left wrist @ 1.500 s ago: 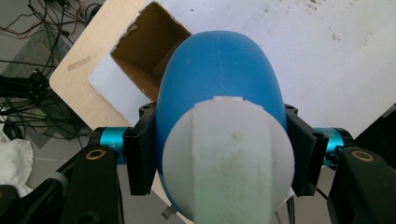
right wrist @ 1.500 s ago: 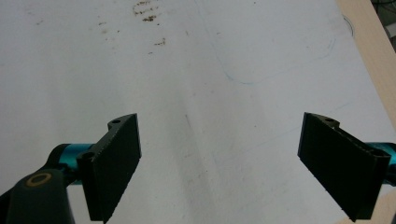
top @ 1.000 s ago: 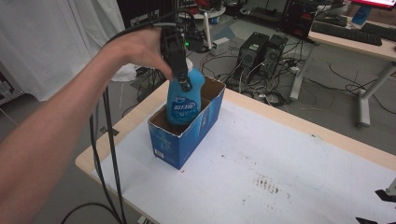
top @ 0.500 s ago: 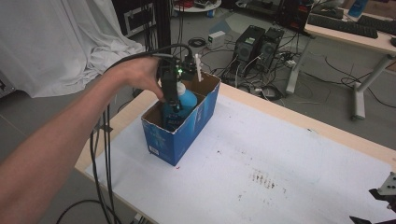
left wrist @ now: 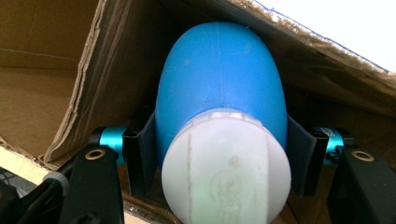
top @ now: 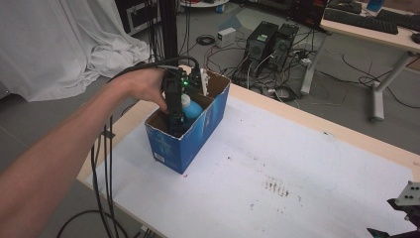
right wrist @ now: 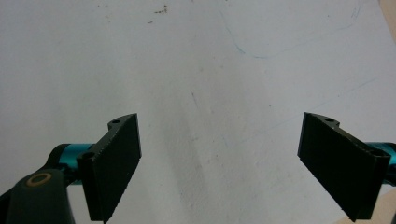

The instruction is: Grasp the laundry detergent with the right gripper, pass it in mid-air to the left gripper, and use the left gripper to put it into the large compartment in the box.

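A blue bottle (top: 192, 111) with a white cap (left wrist: 226, 168) stands upright inside the blue cardboard box (top: 200, 136) near the table's left end. My left gripper (top: 175, 118) reaches down into the box from above and is shut on the bottle, its pads (left wrist: 142, 154) pressing both sides of the blue body (left wrist: 219, 79) just under the cap. Brown box walls (left wrist: 56, 93) surround the bottle. My right gripper (right wrist: 219, 163) stands open over the bare white table sheet, with nothing between its pads. In the high view the right gripper (top: 402, 210) is at the bottom right corner.
A white sheet (top: 297, 163) with dark smudges covers the tabletop to the right of the box. Black cables (top: 104, 163) hang over the table's left edge. On the floor behind are two computer towers (top: 267, 42), a white cloth (top: 59, 44) and another desk (top: 376, 25).
My left hand has come down with the blue bottle, from above the box rim to deep inside the box. The right gripper has stayed in place.
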A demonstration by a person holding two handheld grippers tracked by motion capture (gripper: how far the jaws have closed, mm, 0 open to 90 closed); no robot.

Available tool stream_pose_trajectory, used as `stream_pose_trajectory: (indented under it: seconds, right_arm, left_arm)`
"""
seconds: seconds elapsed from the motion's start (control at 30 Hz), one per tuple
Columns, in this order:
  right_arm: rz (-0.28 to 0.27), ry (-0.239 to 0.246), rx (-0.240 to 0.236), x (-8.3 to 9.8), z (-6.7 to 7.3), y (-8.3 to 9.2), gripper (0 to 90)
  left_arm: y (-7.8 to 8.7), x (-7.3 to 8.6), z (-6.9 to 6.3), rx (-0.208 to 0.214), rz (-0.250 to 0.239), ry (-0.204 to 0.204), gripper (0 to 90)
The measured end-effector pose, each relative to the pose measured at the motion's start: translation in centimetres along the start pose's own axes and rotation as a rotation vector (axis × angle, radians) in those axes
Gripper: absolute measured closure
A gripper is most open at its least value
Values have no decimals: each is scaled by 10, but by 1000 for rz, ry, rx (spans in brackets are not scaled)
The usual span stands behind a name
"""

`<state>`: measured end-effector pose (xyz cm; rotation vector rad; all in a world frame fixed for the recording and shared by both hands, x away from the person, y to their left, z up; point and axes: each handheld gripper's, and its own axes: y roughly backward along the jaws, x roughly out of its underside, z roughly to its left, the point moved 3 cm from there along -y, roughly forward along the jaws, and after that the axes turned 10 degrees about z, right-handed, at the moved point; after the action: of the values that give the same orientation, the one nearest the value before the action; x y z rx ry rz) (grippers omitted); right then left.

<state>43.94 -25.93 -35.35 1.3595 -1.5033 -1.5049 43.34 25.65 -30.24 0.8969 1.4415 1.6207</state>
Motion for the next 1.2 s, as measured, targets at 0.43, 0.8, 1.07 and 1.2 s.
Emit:
stream_pose_trajectory:
  seconds: [0.43, 0.8, 1.07, 1.2]
  right_arm:
    - [2, 2, 2, -1, 1, -2, 128]
    - [-4, -1, -1, 0, 3, -3, 128]
    - [0, 1, -5, -1, 5, -5, 128]
    - [-1, 4, -5, -1, 6, -5, 128]
  left_arm:
    - [0, 0, -2, -11, 7, -15, 379]
    - [0, -4, 2, -4, 17, 5, 370]
    - [11, -5, 3, -13, -4, 5, 314]
    - [15, -5, 5, -21, 9, 6, 288]
